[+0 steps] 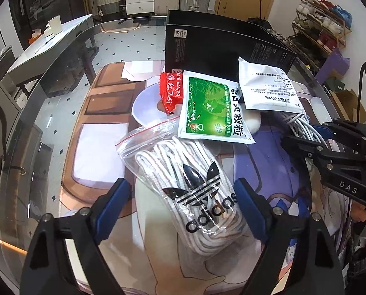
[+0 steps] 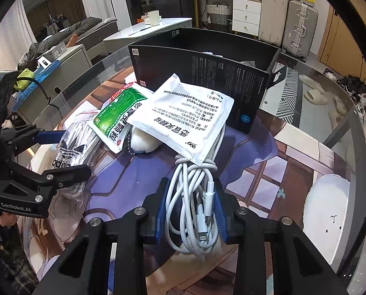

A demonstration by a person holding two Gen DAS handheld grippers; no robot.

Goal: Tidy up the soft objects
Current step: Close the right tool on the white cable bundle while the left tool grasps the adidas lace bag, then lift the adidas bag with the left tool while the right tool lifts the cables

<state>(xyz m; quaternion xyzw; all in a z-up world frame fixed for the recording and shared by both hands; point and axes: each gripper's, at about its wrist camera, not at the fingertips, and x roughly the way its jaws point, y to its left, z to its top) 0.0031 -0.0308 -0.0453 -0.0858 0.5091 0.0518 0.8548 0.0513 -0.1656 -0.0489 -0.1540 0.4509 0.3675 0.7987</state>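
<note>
A clear zip bag of white adidas laces (image 1: 195, 184) lies on the table between the open fingers of my left gripper (image 1: 183, 191); it also shows in the right wrist view (image 2: 69, 152). My right gripper (image 2: 191, 189) is shut on a coiled white charging cable (image 2: 195, 196), whose far end lies under a white medicine sachet (image 2: 183, 115). A green medicine sachet (image 1: 207, 108) overlaps the laces bag and a white plush ball (image 2: 141, 142). A red balloon-glue packet (image 1: 172, 91) lies on a white plate (image 1: 146, 108).
An open black box (image 2: 202, 78) stands behind the pile. The glass table (image 2: 318, 93) carries a printed mat (image 2: 269, 172) and a white bunny-face pad (image 2: 328, 213) at the right. Furniture and suitcases stand beyond the table's edge.
</note>
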